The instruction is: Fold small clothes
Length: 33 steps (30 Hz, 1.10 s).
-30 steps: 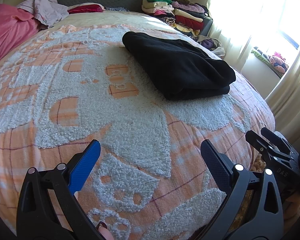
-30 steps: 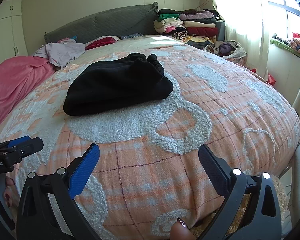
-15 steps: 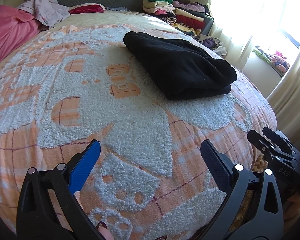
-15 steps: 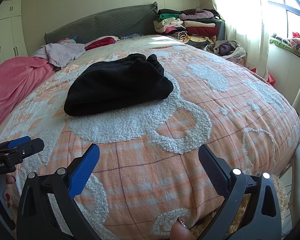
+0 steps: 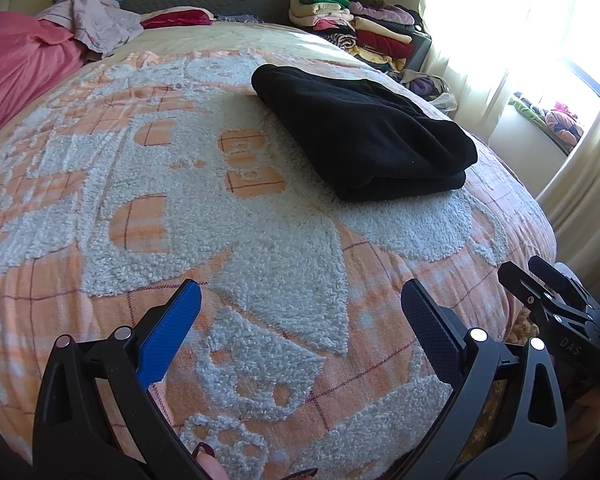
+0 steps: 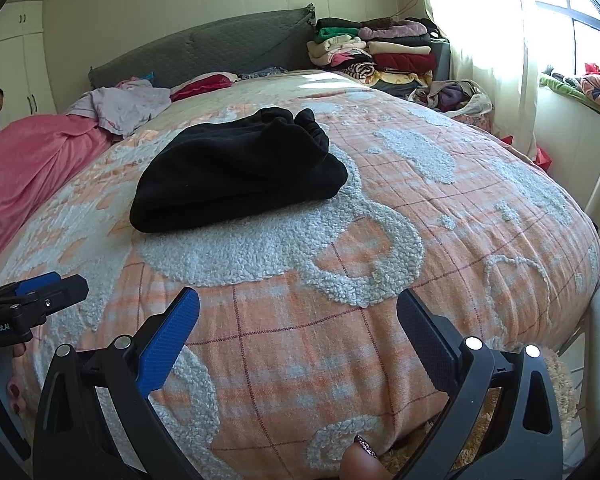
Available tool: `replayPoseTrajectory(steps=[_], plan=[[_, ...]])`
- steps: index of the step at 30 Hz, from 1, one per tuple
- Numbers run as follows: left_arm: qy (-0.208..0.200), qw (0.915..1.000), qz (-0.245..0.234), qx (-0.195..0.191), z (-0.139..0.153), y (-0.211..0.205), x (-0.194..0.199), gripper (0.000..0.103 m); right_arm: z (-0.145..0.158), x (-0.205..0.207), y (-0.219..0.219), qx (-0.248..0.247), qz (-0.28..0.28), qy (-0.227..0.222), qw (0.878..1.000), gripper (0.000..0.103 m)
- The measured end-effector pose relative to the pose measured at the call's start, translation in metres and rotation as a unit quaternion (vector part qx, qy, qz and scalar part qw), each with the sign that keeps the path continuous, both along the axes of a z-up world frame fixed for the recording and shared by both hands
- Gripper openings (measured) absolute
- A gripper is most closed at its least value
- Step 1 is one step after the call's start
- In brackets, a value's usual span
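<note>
Both grippers, left [image 5: 300, 312] and right [image 6: 298, 316], wide open, empty. Folded black fleece garment [image 5: 364, 136] mid-bedspread [image 5: 260, 248], apparently finished; careless regrasp risks unfolding.

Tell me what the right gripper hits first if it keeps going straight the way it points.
Probably the bedspread: the open right gripper points low over the foot of the bed. The folded black garment lies farther on and left of center; depth is hard to judge.

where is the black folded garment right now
The black folded garment lies on the orange and white bedspread, upper right in the left wrist view and left of centre in the right wrist view, ahead of both open grippers.
</note>
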State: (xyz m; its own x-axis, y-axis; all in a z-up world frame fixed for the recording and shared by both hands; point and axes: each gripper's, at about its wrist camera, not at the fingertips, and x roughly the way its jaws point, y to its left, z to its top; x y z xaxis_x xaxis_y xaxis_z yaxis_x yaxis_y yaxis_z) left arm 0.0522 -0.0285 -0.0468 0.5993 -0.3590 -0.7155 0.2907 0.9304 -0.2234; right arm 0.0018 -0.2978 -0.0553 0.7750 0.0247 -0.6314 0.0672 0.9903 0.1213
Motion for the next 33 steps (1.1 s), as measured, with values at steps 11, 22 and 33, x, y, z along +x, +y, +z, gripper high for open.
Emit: replayPoseTrajectory(steps=[11, 22, 33], plan=[[0.004, 0.9999, 0.005, 0.011, -0.002, -0.001, 0.001, 0.094, 0.000, 0.001, 0.000, -0.001, 0.000, -0.001, 1.000, 0.099], [0.000, 0.9997, 0.017, 0.018, -0.001, -0.001, 0.000, 0.094, 0.000, 0.003, -0.003, -0.002, -0.002, 0.001, 1.000, 0.099], [0.005, 0.9988, 0.042, 0.026, 0.003, 0.003, 0.004, 0.094, 0.004, -0.002, -0.020, -0.001, -0.039, -0.008, 0.999, 0.098]])
